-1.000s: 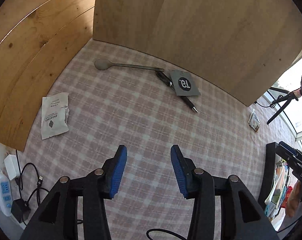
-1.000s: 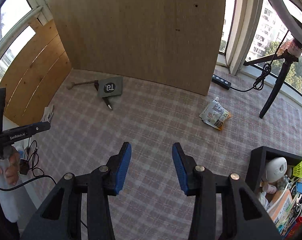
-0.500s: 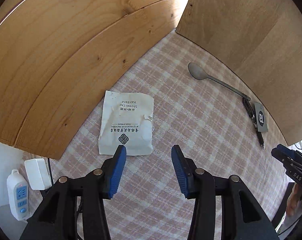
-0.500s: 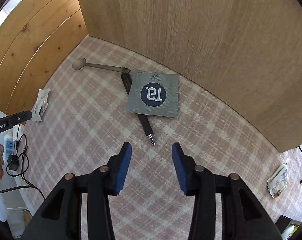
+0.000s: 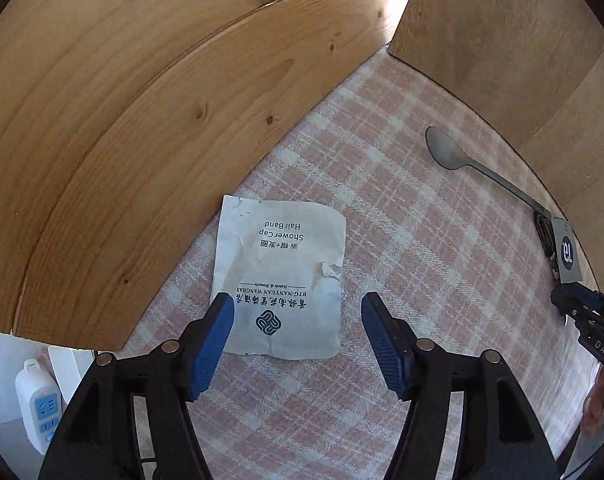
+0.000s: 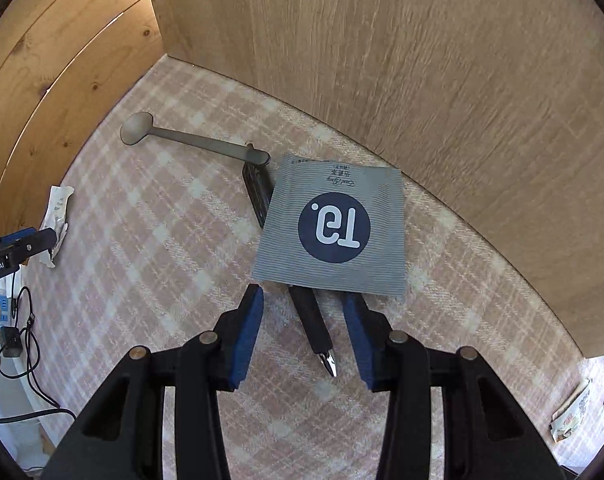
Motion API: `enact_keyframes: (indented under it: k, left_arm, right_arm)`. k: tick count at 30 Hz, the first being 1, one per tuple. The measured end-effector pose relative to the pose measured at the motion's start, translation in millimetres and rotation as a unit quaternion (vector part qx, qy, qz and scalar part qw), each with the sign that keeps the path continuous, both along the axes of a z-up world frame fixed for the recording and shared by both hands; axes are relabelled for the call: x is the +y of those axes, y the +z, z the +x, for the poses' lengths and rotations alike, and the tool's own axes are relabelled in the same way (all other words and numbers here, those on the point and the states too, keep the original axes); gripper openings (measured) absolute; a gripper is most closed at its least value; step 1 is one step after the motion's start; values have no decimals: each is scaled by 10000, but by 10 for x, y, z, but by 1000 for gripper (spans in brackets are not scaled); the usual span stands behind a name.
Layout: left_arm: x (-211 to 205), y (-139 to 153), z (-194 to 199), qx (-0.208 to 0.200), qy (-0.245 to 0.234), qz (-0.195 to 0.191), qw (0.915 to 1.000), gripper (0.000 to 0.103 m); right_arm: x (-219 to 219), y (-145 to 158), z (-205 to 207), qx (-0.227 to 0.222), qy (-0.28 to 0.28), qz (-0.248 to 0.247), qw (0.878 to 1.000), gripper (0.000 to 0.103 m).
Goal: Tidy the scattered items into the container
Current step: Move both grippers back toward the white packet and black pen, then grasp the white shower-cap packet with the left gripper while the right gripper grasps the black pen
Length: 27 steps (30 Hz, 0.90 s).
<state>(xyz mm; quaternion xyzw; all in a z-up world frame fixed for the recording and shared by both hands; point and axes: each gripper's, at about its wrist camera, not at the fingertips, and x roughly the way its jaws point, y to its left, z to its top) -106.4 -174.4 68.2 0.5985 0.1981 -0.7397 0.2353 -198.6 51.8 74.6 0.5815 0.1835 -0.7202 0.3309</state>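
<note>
Left gripper pointing steeply down at the pink plaid cloth, blue pads spread wide and opening, nothing pressed between them; lower edge of the white sachet framed in the gap. Flat and creased, that sachet, small tear on its right edge, printed "Shower Cap Hair Band" upside down, with a dark blue emblem near the pads. Close on its left, the plank wall, leaving only a narrow strip of cloth; open cloth to the right. Farther off, a grey spoon beside the plain wood panel, handle running toward the grey packet at the right rim. Past the cloth's lower left edge, a white power strip. Right gripper also aimed down, pads moderately apart and bare, astride the black pen, not touching it; silver tip lying nearest the camera. Just beyond, the grey striped packet lying over the pen's middle, dark round logo reading "T9" upside down. Pen's far end touching the spoon handle. Wood panel close behind the packet; free cloth to the left, with the sachet at the far left edge.
</note>
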Motion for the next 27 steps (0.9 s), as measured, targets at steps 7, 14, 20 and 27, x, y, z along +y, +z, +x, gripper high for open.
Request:
enact_keyframes:
  k: [7,14,20,27]
  left_arm:
    - [-118,-149,30,-80,146,98,9998,67]
    - [-62,-165,46,-42,29,-97,9999,66]
    - [-19,-133,70,9,-157,-206,9997,54]
    - [163,-62,136,68,-461,-262,9986,42]
  right_arm:
    - [-223,8,4,247,156,73,9995,38]
    - [-116,12,121,386,406,127,9983,26]
    - [-33,32,-18,67,69,126,9999,12]
    - [331,57,86,-467,-264,-64,9985,11]
